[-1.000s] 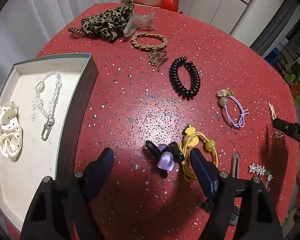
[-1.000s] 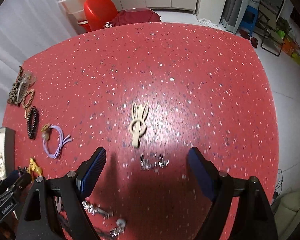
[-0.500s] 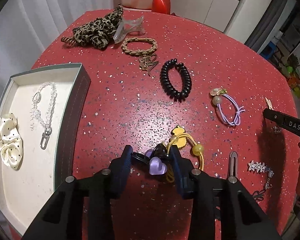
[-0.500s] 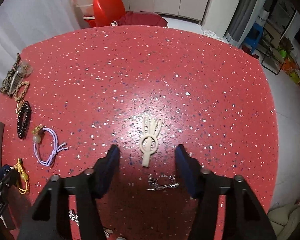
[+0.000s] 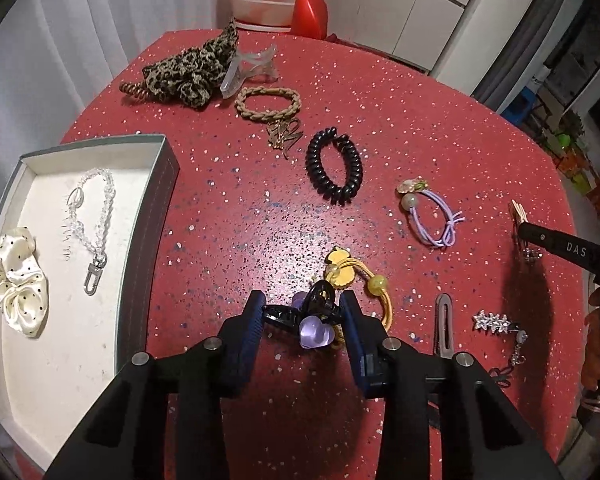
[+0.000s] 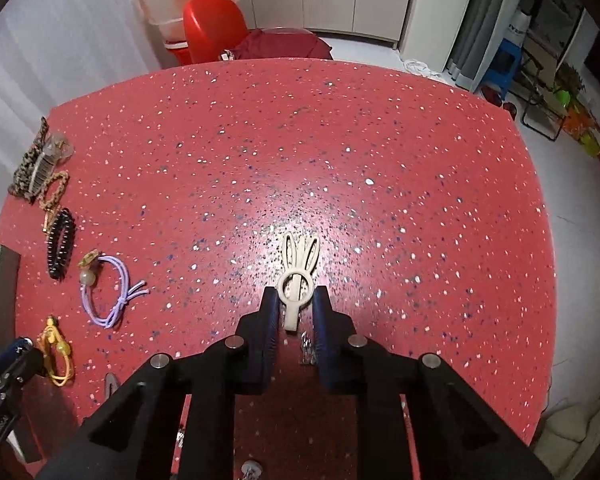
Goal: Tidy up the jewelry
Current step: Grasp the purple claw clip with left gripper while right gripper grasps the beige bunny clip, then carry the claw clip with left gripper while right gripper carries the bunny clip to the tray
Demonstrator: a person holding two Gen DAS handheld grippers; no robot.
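My left gripper [image 5: 302, 312] is shut on a black claw clip with a purple heart [image 5: 314, 330], low over the red speckled table [image 5: 236, 220]. A yellow hair tie [image 5: 358, 280] lies right behind it. The grey box [image 5: 152, 216] to the left holds a cream dotted scrunchie [image 5: 14, 276] and a clear bead bracelet [image 5: 94, 216]. My right gripper [image 6: 295, 306] is shut on a cream rabbit-ear hair clip [image 6: 298, 276] that rests on the table [image 6: 340, 152].
Loose on the table are a black coil tie [image 5: 334, 166], a purple tie [image 5: 434, 216], a braided tan tie [image 5: 268, 104], a leopard scrunchie [image 5: 190, 68], a clear claw clip [image 5: 246, 70], a grey snap clip [image 5: 444, 326] and a silver star clip [image 5: 496, 322]. A small silver piece [image 6: 307, 348] lies under my right gripper.
Both grippers came forward and closed. The left closed on the black claw clip with the purple heart. The right closed on the cream rabbit-ear clip.
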